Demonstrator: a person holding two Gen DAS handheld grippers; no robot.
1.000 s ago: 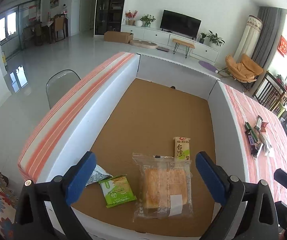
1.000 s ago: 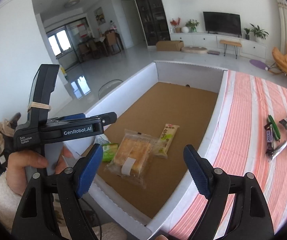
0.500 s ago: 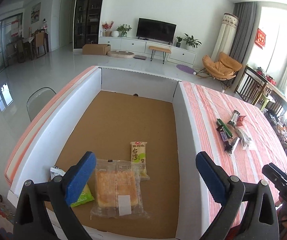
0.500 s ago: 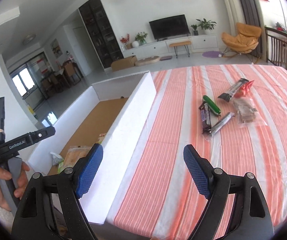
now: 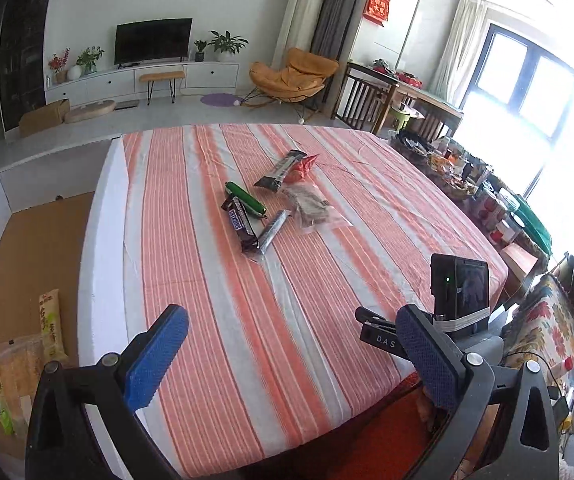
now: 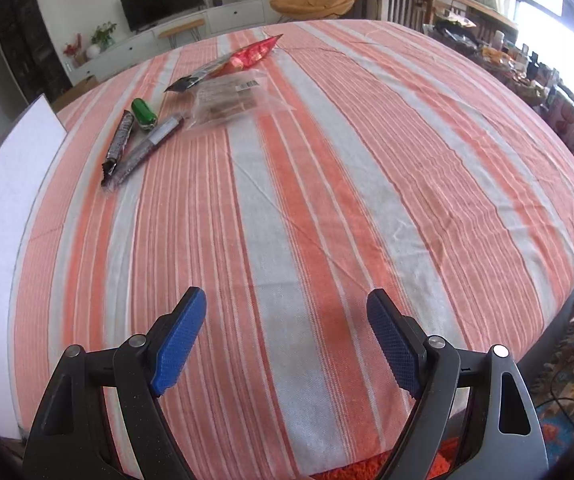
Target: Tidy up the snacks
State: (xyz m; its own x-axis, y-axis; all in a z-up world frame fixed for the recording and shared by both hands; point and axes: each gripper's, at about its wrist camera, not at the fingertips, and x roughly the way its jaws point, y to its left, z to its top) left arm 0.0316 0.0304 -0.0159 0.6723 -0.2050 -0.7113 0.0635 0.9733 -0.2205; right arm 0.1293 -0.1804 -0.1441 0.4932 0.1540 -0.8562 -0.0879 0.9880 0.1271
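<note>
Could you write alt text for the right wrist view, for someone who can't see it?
The right gripper, blue-padded jaws wide open and empty, hangs over an orange-and-white striped tablecloth. Far ahead lies a cluster of wrapped snacks: dark bars, a green packet, a clear bag, a red pouch. A white box wall stands at the left.

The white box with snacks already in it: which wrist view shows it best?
The left wrist view. There the white box shows its wall, brown floor and the packets lying inside near the front. The right wrist view catches only a blank strip of its outer wall at the left edge, nothing of the inside.
</note>
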